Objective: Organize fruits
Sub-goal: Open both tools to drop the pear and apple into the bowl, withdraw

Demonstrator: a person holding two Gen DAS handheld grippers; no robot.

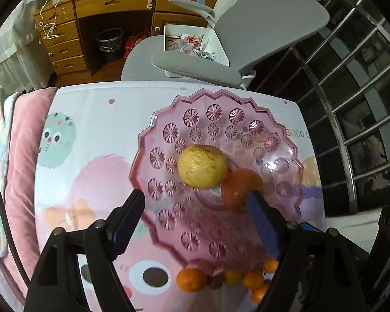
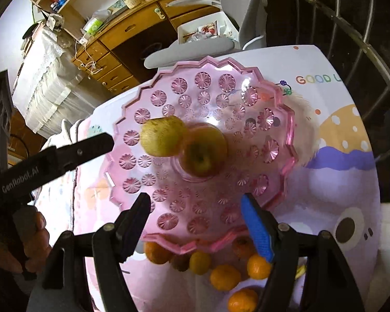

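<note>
A pink scalloped glass plate [image 1: 210, 119] stands on the cartoon-print table cover and also shows in the right wrist view [image 2: 273, 119]. A yellow-brown round fruit [image 1: 202, 166] [image 2: 162, 136] and a blurred red-green apple [image 1: 240, 187] [image 2: 204, 152] lie at its middle, touching. Several small oranges [image 1: 191, 279] [image 2: 225, 277] lie on the table at the plate's near edge. My left gripper [image 1: 195, 208] is open and empty above the plate's near half. My right gripper [image 2: 196, 205] is open and empty over the plate's near rim.
A grey office chair [image 1: 247, 26] with a white box [image 1: 192, 41] on its seat stands beyond the table. A wooden desk [image 1: 111, 7] is behind it. Metal railing [image 1: 351, 78] runs on the right. A pink cushion [image 1: 26, 143] lies to the left.
</note>
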